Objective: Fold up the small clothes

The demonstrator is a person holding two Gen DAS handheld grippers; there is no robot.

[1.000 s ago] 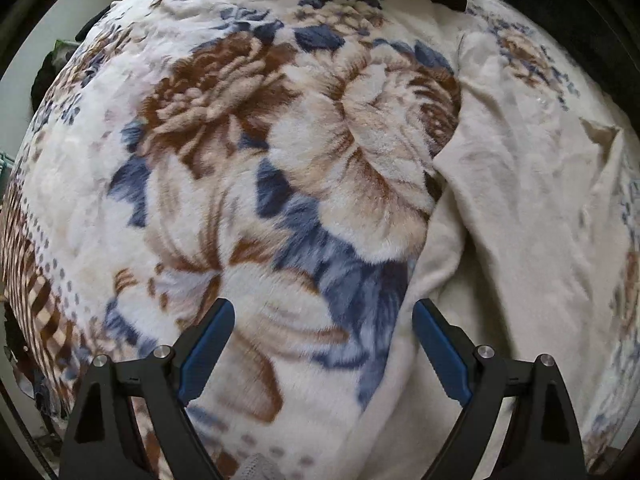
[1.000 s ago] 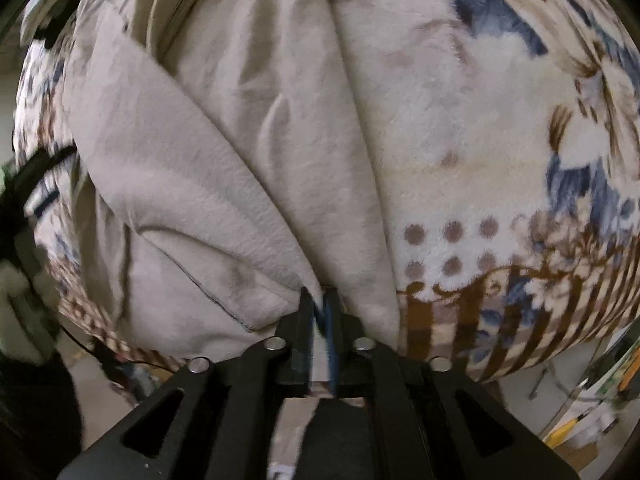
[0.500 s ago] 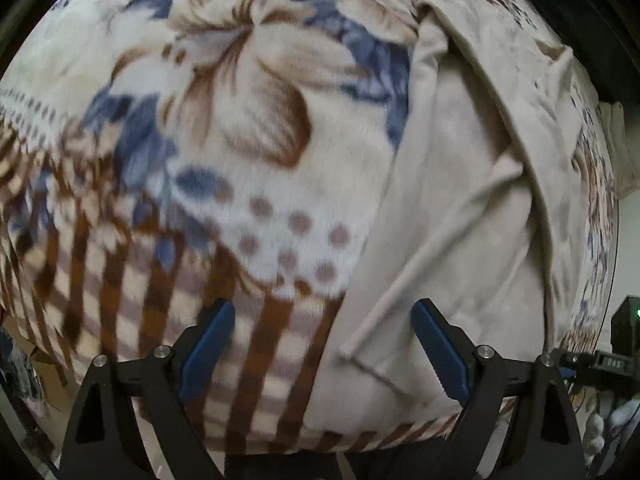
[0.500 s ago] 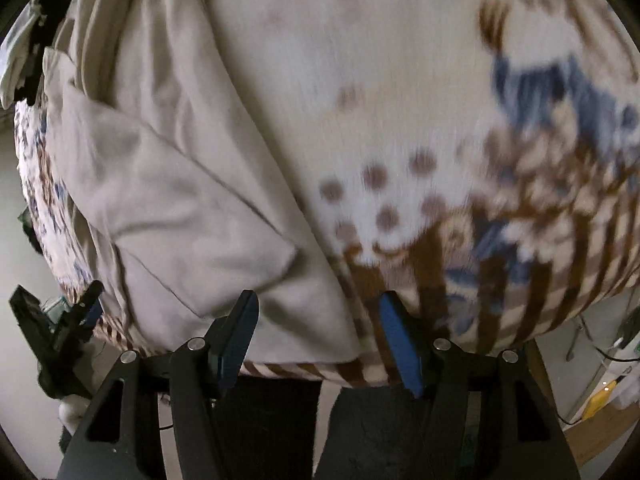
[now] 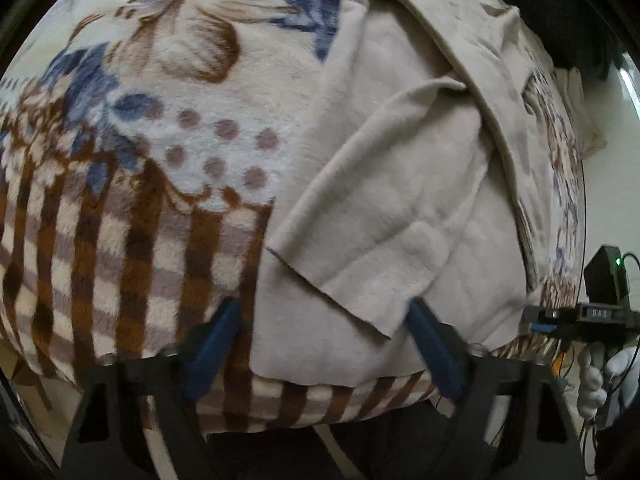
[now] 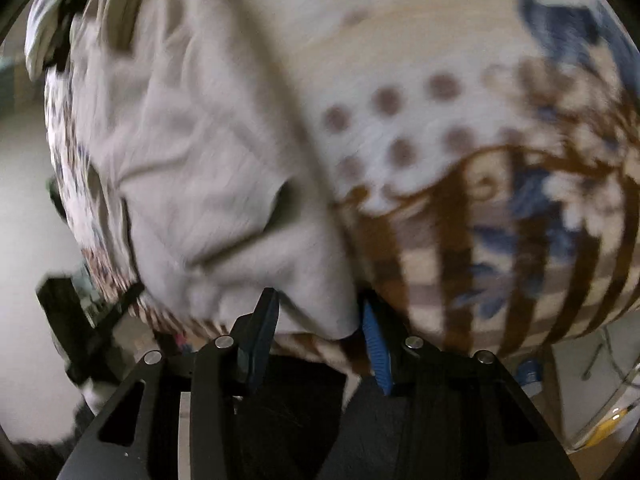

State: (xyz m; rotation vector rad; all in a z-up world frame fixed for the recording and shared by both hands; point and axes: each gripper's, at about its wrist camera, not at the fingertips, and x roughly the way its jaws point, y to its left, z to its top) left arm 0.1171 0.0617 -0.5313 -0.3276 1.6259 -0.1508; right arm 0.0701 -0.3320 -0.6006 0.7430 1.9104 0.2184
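A beige garment [image 5: 400,184] lies on a fleecy floral blanket [image 5: 160,140], with a folded flap and its hem at the blanket's near striped edge. My left gripper [image 5: 324,320] points steeply down over the hem's left corner. Its jaws are closing with cloth between the blue pads [image 5: 216,336], which stand apart from it. In the right wrist view, blurred, the garment [image 6: 208,152] reaches the other near corner. My right gripper [image 6: 318,320] straddles that corner with its jaws closing, and the pads [image 6: 374,340] sit close beside the cloth. The right gripper [image 5: 580,316] also shows at the left view's right edge.
The blanket [image 6: 460,140] drops off at its striped border just ahead of both grippers. Black and white clothing [image 6: 52,20] lies at the far end. A gloved hand [image 5: 592,380] holds the right tool. Floor clutter [image 6: 600,420] shows below right.
The left view has swept from the blanket's flower to the striped near edge and the garment's hem, and its jaws have narrowed. The right gripper let go of a fold, opened, then narrowed around the corner.
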